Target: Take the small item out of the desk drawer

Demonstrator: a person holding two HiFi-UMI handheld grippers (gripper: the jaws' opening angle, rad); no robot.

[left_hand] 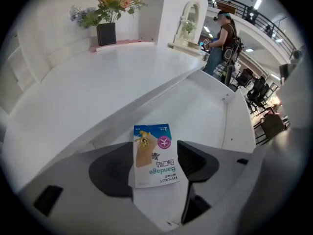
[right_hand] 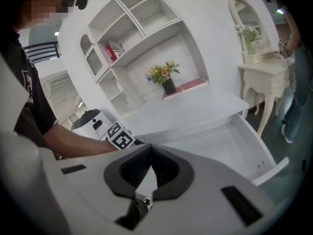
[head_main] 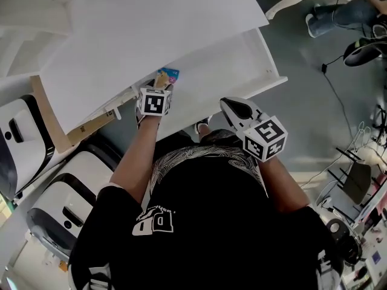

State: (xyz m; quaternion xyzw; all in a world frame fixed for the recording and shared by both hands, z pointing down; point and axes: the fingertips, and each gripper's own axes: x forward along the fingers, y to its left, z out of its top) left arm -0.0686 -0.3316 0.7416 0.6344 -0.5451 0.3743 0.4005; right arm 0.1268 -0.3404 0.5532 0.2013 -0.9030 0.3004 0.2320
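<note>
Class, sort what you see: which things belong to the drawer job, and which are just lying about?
Job: bandage packet, drawer, left gripper.
Lying about: flowers, mirror, shelves.

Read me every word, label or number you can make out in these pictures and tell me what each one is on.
"Bandage": on the small white and blue paper packet, upside down in the left gripper view.
"HYNAUT": same packet, beside it in smaller letters.
Other print on that packet: too small to read.
White lettering on the person's black T-shirt: creased, not readable.
</note>
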